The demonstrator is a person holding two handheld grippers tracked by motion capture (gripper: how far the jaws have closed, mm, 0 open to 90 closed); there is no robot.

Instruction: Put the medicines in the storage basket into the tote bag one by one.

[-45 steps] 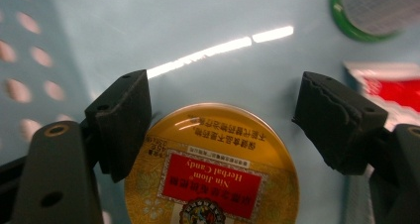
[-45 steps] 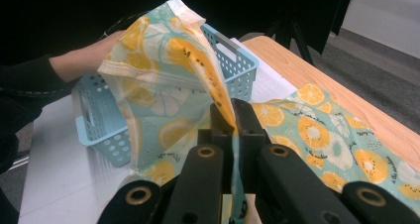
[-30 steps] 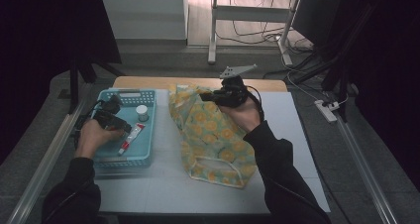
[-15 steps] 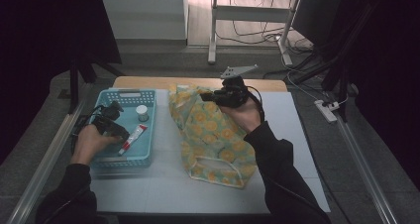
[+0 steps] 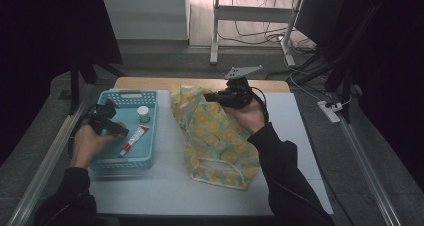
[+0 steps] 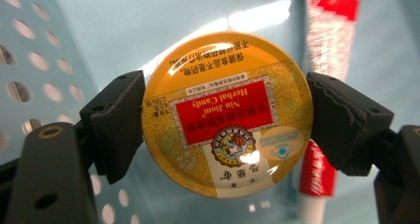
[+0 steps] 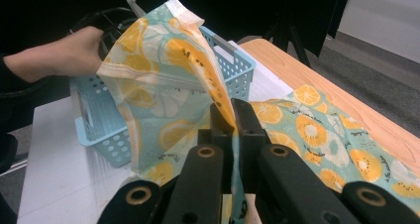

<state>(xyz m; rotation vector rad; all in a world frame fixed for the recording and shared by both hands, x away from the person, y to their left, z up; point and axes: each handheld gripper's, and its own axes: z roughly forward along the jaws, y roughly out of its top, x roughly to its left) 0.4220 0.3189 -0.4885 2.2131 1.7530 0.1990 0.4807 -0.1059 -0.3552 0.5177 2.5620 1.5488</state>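
Note:
A round yellow candy tin (image 6: 228,115) with a red label sits clamped between the black jaws of my left gripper (image 6: 225,122). That gripper (image 5: 116,128) is low inside the blue basket (image 5: 125,93) at the table's left. A red and white tube (image 5: 134,138) lies on the basket floor just beyond the tin (image 6: 322,85). My right gripper (image 5: 214,97) is shut on the raised rim of the fruit-print cloth bag (image 5: 220,141). It holds that edge (image 7: 229,117) up, and the bag (image 7: 163,85) sags open toward the basket.
A small white-capped bottle (image 5: 143,113) stands at the back of the basket. The bag's handle end lies flat near the front of the white mat (image 5: 160,196). A wooden table strip (image 5: 145,82) runs along the back edge. A metal rail (image 5: 45,161) flanks the left side.
My left hand and gripper have drawn slightly back and to the left inside the basket, uncovering more of the tube. The right gripper has kept still, holding the bag's rim.

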